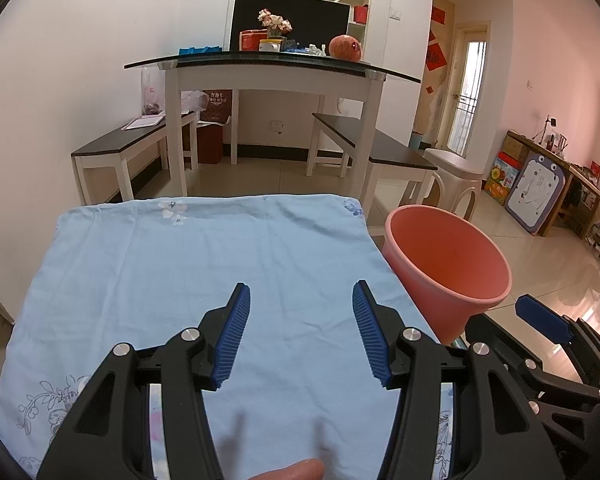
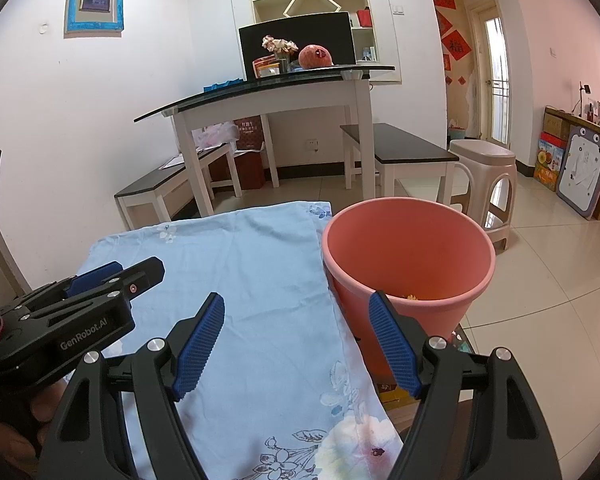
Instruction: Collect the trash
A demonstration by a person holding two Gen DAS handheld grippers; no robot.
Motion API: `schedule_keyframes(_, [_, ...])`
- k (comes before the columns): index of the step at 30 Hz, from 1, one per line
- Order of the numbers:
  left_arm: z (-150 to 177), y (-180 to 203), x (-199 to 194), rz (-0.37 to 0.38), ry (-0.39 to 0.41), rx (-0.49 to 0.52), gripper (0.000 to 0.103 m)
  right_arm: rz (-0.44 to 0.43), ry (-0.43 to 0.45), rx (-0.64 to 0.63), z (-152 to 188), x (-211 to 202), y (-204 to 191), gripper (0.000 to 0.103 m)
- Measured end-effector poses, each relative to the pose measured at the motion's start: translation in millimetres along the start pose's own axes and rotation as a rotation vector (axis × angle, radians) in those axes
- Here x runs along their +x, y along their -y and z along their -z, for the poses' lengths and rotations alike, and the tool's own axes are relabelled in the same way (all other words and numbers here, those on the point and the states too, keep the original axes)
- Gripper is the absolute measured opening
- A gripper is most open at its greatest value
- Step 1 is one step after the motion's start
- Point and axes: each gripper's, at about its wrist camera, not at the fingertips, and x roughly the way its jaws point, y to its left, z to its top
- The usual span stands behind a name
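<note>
A salmon-pink bin (image 1: 452,264) (image 2: 412,256) stands at the right edge of a table draped in a light blue flowered cloth (image 1: 188,264) (image 2: 252,280). A few yellowish scraps (image 2: 411,297) lie at the bottom of the bin. My left gripper (image 1: 301,292) hovers open over the bare cloth, nothing between its blue pads. My right gripper (image 2: 296,300) is open too, its left finger over the cloth and its right finger (image 2: 392,344) in front of the bin's near wall. Each gripper shows at the edge of the other's view. No loose trash shows on the cloth.
Beyond the cloth stands a white glass-topped dining table (image 1: 272,66) with a pomelo (image 1: 345,47), flowers and small items, flanked by two dark-topped benches (image 1: 376,148). A beige plastic stool (image 2: 484,184) stands right of the bin. Tiled floor stretches to the right.
</note>
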Motion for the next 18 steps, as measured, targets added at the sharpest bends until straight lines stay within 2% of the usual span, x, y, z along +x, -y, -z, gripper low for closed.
schedule_keyframes(18, [-1.1, 3.9, -1.1, 0.004, -0.003, 0.006, 0.054, 0.000, 0.000, 0.002, -1.1, -0.1, 0.0, 0.073])
